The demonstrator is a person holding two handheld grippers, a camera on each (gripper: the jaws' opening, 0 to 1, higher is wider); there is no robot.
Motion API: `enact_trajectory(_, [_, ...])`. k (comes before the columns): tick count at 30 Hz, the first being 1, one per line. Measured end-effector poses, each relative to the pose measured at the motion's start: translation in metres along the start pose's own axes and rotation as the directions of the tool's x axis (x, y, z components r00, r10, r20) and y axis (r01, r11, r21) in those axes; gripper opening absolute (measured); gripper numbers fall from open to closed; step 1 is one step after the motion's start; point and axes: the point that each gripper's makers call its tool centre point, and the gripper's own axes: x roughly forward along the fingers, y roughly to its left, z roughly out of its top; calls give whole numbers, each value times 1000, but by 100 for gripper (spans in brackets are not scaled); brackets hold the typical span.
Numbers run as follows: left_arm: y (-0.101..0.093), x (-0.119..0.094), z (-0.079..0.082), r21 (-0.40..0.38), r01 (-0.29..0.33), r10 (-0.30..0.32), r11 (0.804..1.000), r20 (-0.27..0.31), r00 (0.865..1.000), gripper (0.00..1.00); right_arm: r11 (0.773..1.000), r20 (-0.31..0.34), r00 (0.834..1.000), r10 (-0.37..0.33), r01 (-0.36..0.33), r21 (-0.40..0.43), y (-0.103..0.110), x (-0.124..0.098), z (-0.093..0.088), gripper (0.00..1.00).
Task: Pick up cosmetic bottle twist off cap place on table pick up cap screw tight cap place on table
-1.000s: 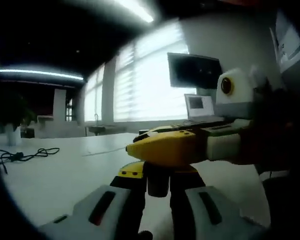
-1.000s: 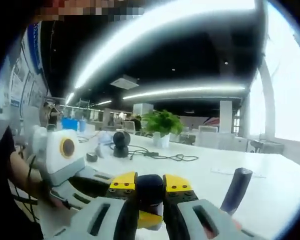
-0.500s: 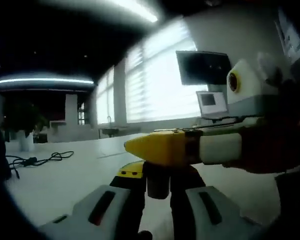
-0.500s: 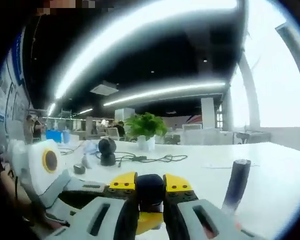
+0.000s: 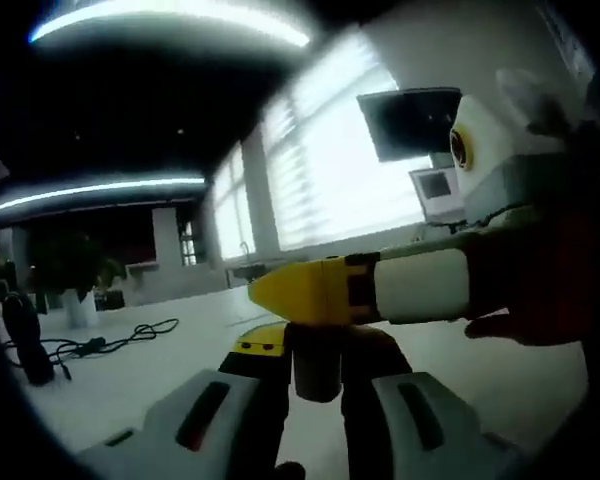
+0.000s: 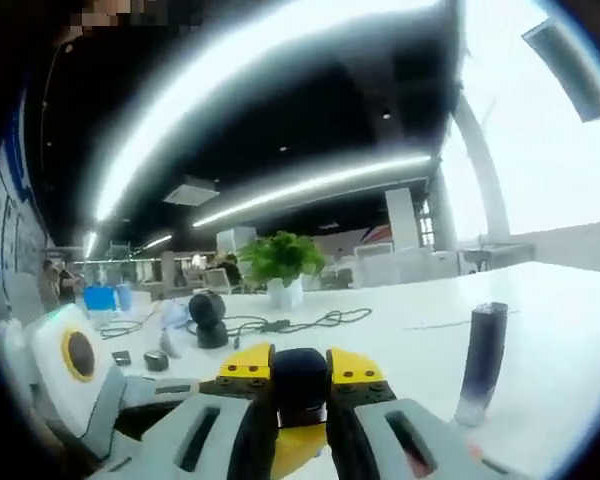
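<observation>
Left tongs [image 5: 315,365] clenched on a small dark cap [image 5: 316,362], right tongs [image 6: 301,385] clenched on a dark cap-like piece [image 6: 300,382] too, tall dark cosmetic bottle [image 6: 482,362] standing upright on the white desk [image 6: 560,340], well right of the green plant [image 6: 283,262]

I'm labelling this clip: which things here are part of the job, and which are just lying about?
Job: cosmetic bottle, left gripper, right gripper, both clamped on it.
Lying about: upright dark tube, potted plant, black cable, laptop.
</observation>
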Motion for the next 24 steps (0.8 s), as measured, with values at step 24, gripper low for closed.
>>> enact_trajectory(24, [-6,7,-7,-282,110,-108,953,21,994,10,992,-3,995,100,-100,-71,-1,-4,-2,11])
